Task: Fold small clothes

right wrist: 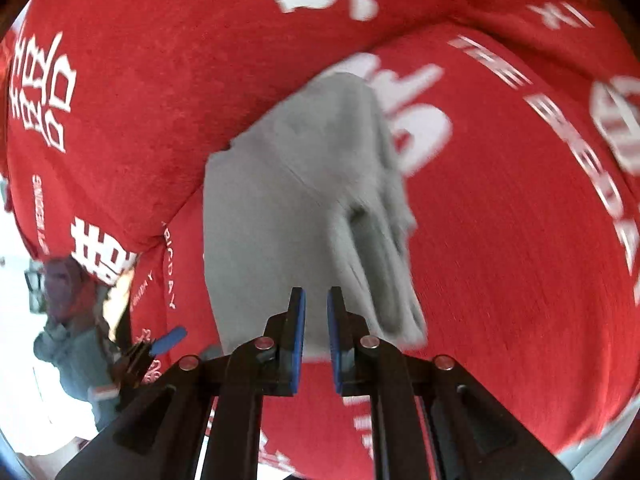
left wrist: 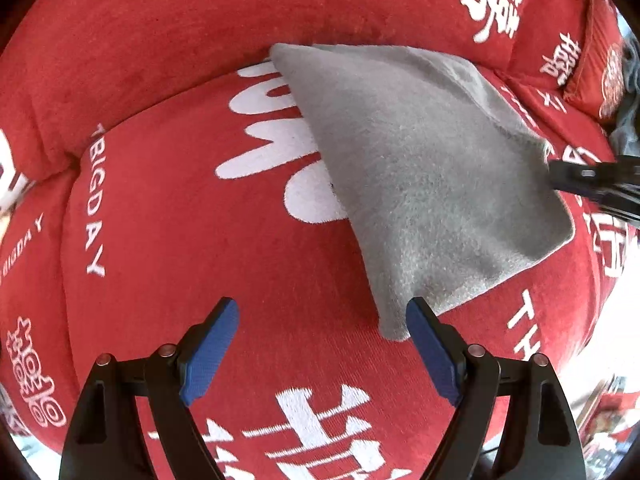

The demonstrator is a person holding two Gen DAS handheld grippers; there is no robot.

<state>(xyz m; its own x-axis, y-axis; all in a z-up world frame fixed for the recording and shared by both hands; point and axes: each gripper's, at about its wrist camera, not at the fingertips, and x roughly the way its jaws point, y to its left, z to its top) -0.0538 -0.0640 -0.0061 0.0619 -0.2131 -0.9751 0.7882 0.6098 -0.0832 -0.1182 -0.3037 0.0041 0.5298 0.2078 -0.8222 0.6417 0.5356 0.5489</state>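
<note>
Red sofa cushions (left wrist: 168, 240) printed with white characters and "BIGDAY" fill both views. On the seat lies a grey cloth (left wrist: 420, 168), pinched by the right gripper (right wrist: 316, 300); the left gripper (left wrist: 322, 312) gapes empty beside its near corner.

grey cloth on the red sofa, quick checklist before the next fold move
1. Right hand-held gripper closed on the grey cloth: ok, it pinches one edge.
2. Left hand-held gripper open: ok, nothing between its fingers.
3. Near corner within the left's reach: ok, it lies beside the right finger.
4. Cloth lying flat: not ok, lifted and creased at the pinch.
5. Red sofa cover smooth beneath: ok.
</note>
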